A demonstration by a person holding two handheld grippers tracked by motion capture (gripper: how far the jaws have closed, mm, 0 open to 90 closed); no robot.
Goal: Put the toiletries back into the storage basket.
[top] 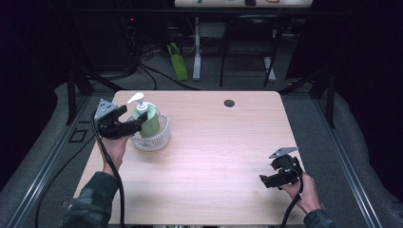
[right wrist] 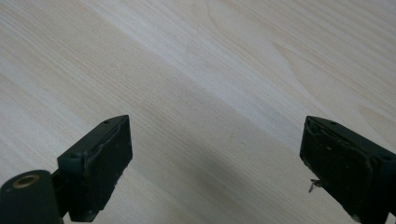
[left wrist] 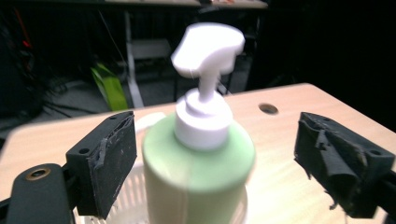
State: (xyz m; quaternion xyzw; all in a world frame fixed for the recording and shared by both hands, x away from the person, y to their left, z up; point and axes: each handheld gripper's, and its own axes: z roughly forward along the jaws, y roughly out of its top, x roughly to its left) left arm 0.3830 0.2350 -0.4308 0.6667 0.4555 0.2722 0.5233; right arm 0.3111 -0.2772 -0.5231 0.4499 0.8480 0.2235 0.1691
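A light green pump bottle (top: 148, 118) with a white pump head (top: 136, 98) stands tilted in a small white basket (top: 157, 139) at the table's left. My left gripper (top: 130, 124) is open at the bottle's left side. In the left gripper view the bottle (left wrist: 198, 172) stands between the two spread jaws, with a gap on each side, and the basket rim (left wrist: 128, 193) shows below. My right gripper (top: 266, 180) is open low over the bare table near the front right; in the right gripper view only wood grain lies between its fingers (right wrist: 100, 161).
The light wood table (top: 214, 147) has a round dark cable hole (top: 229, 103) near its far edge. Beyond the table stand dark frame legs, a white desk leg (top: 196, 52) and a green object (top: 177, 61) on the floor.
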